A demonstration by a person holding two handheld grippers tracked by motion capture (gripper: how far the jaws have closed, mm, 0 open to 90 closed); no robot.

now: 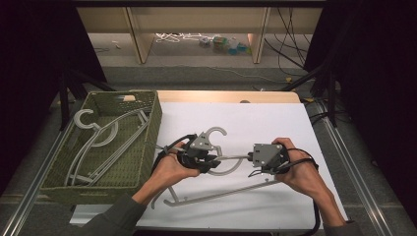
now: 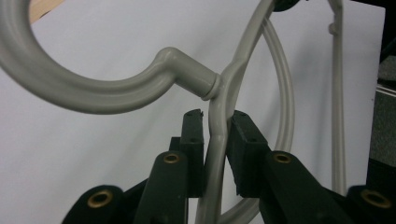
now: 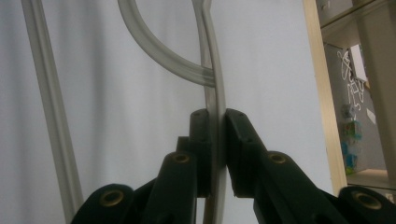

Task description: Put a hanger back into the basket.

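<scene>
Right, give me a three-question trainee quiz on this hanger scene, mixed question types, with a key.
1. True or false: both grippers are shut on the same grey hanger.
2. Where do the other hangers lie? A) in the green woven basket B) on the white table cover C) on the floor
3. Fill in: in the left gripper view, the left gripper grips the hanger just below its ____.

Key: 1 true, the right gripper clamps its shoulder too; 2 A; 3 hook.
</scene>
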